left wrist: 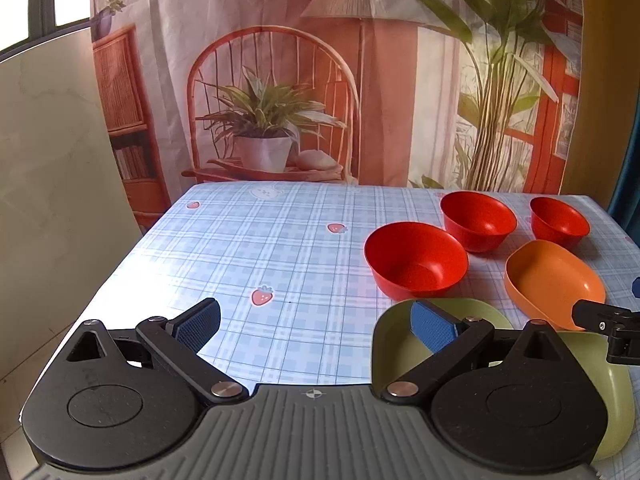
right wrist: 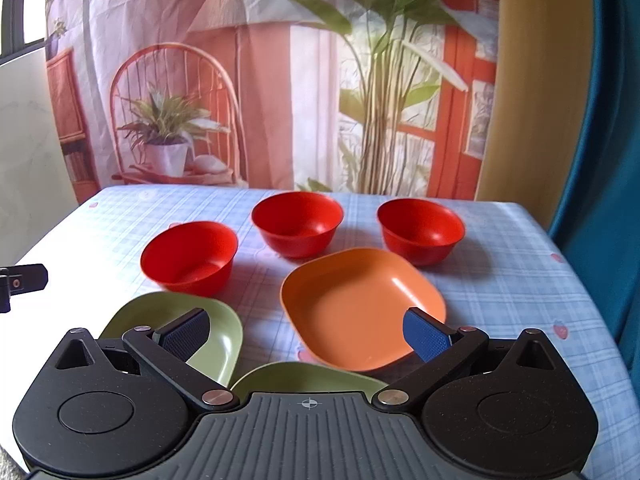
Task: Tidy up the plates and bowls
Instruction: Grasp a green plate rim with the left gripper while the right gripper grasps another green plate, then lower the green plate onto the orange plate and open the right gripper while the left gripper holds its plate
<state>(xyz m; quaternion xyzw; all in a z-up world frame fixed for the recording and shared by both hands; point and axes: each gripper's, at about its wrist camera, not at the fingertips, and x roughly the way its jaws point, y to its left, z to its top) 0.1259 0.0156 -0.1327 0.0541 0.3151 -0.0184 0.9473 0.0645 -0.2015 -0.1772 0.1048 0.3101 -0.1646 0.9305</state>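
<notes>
Jaws of both the left gripper (left wrist: 316,326) and right gripper (right wrist: 308,334) stand wide apart, holding nothing. Three red bowls (right wrist: 297,222) sit at twelve o'clock, an orange plate (right wrist: 356,312) nearer.

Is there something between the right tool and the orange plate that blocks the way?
Nothing visible does. The right tool is open, and the orange plate lies directly ahead of it on the table, partly behind one finger.

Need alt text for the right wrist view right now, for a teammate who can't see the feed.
The open right gripper hovers low over a checked tablecloth, facing an orange square plate with three red bowls behind it. Two green plates lie nearest the camera, against a printed backdrop.
</notes>
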